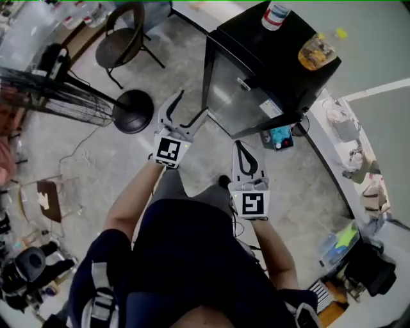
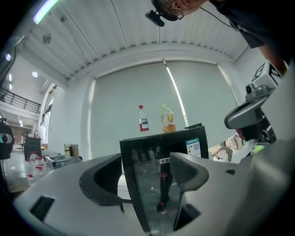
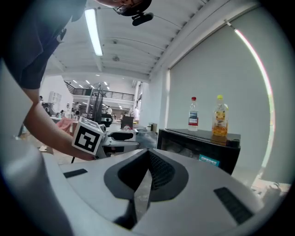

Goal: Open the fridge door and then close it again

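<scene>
Fridge [image 1: 253,90], black with its glass door closed, is stood on the floor [image 1: 182,54]. The left hand-held gripper [image 1: 191,107] is held wide and empty near the door, the right hand-held gripper [image 1: 243,148] closed on nothing. Two bottles [image 1: 275,14] are set on top.

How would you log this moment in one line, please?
fridge door: looks shut | left gripper: open, empty, near the door, not touching | right gripper: shut, empty, further back
</scene>
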